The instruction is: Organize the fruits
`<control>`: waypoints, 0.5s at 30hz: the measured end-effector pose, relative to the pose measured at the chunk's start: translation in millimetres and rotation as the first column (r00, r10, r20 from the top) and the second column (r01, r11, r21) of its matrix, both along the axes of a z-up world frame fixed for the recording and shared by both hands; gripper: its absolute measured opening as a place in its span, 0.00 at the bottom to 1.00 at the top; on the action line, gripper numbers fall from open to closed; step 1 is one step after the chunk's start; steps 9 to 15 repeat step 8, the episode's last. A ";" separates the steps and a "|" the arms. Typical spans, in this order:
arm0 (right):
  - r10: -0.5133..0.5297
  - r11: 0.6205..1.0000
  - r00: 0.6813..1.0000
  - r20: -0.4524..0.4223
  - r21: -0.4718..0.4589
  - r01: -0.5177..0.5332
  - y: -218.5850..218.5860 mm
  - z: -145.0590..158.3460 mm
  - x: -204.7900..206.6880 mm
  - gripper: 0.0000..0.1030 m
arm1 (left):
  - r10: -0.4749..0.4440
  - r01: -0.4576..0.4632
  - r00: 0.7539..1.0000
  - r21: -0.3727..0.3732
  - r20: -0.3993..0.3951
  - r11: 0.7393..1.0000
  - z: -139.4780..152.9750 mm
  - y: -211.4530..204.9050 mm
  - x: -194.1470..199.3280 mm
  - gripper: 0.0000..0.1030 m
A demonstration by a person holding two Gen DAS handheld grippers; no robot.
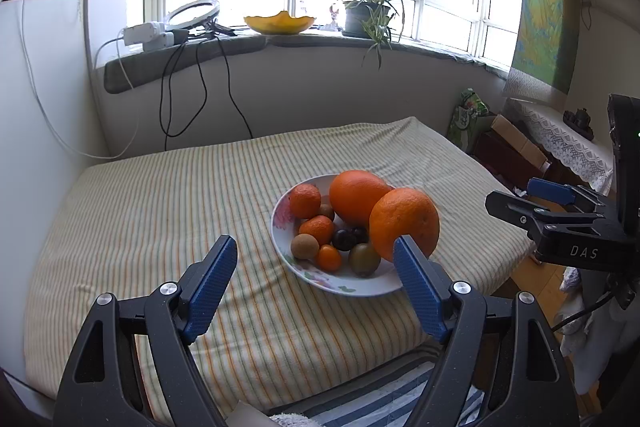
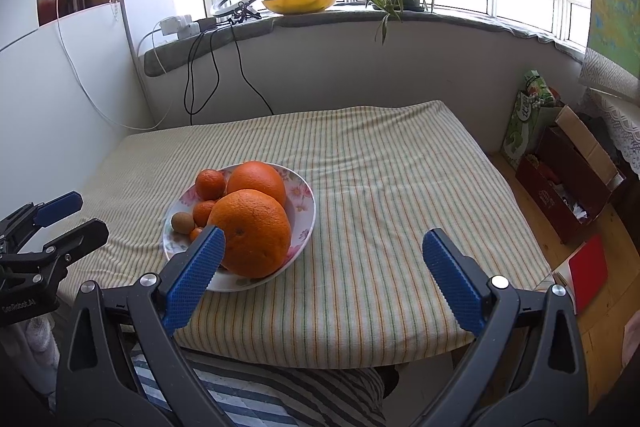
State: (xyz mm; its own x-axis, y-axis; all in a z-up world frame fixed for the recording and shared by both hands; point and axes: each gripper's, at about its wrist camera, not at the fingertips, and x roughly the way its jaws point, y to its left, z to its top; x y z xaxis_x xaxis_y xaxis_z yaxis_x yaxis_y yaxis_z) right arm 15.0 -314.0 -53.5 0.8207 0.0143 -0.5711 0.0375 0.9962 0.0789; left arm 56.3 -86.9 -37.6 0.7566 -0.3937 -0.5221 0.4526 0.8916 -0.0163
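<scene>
A white floral plate (image 1: 348,287) (image 2: 306,215) sits on the striped tablecloth, filled with fruit. It holds two large oranges (image 1: 404,223) (image 2: 252,231), small mandarins (image 1: 306,201) (image 2: 210,183), brown kiwis (image 1: 304,246) (image 2: 182,222) and dark plums (image 1: 345,239). My left gripper (image 1: 316,253) is open and empty, held above the table just short of the plate. My right gripper (image 2: 322,243) is open and empty, to the right of the plate. Each gripper shows at the edge of the other's view.
The striped table (image 1: 160,211) (image 2: 400,195) stands against a white wall under a window. On the sill are a yellow bowl (image 1: 280,23), a potted plant (image 1: 370,13), a ring light and cables. Boxes and a bag (image 2: 560,179) stand on the floor at right.
</scene>
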 end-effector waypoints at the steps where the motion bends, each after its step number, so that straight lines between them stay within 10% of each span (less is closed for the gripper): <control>1: 0.000 1.000 1.000 -0.001 0.002 0.000 -0.2 -0.1 -0.2 0.98 | 0.000 0.000 1.000 -0.002 0.001 1.000 0.3 -0.1 0.2 0.78; 15: 0.010 1.000 1.000 0.004 -0.007 -0.010 4.1 2.9 -0.3 0.98 | 0.003 -0.003 1.000 -0.009 0.004 1.000 0.4 2.3 2.1 0.78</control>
